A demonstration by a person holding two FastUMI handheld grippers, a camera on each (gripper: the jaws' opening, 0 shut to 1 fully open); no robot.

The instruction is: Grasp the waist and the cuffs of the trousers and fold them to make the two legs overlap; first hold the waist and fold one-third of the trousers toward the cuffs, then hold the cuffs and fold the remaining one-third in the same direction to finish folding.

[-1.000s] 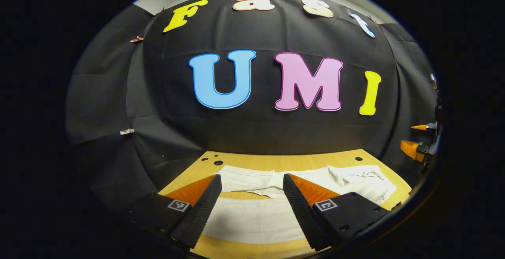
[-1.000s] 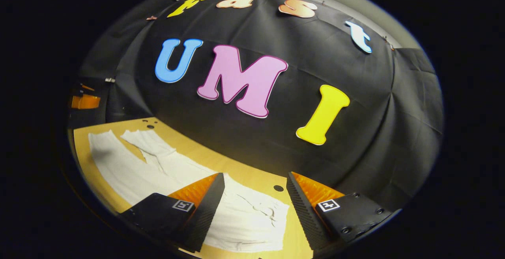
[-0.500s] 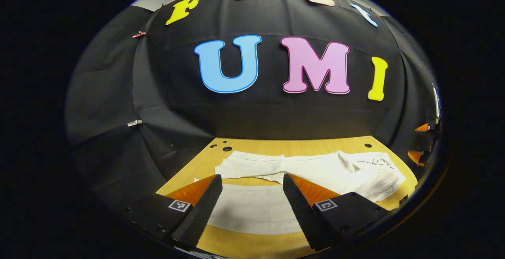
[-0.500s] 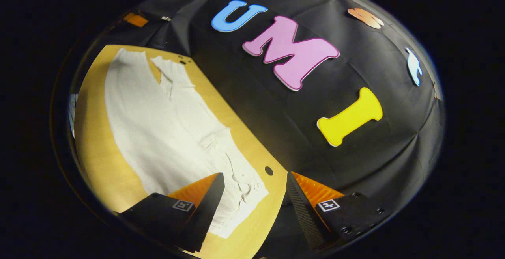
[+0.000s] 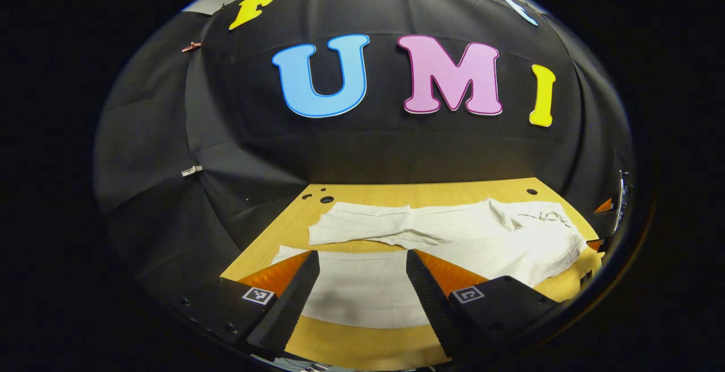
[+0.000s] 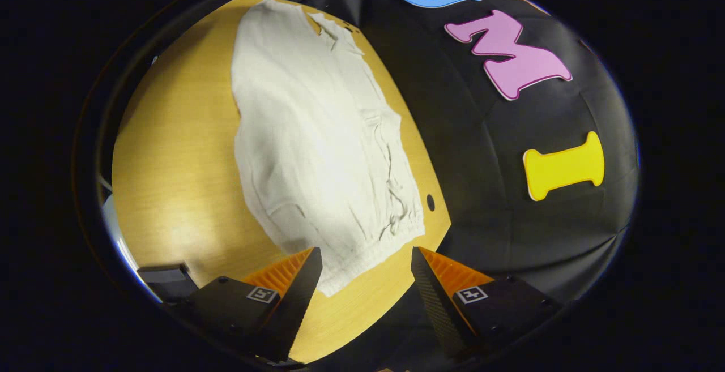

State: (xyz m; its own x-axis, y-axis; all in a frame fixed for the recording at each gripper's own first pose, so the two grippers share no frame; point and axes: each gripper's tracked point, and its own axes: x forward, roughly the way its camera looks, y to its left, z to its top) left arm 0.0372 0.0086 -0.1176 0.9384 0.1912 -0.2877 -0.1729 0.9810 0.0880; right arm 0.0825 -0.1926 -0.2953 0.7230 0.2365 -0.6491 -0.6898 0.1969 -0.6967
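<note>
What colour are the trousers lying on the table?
The trousers are plain white, or off-white, with no pattern; the right gripper view shows them best.

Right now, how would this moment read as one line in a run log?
stage: pre-grasp | trousers: flat on table, legs apart | left gripper: open above a leg | right gripper: open near waist

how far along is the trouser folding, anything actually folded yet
Nothing is folded yet: the white trousers lie spread flat on the wooden table, the two legs apart. In hand is the approach only: the left gripper is open over the near leg's cuff end, the right gripper open near the waist, neither gripping cloth. Left: overlapping the legs, then both one-third folds.
</note>
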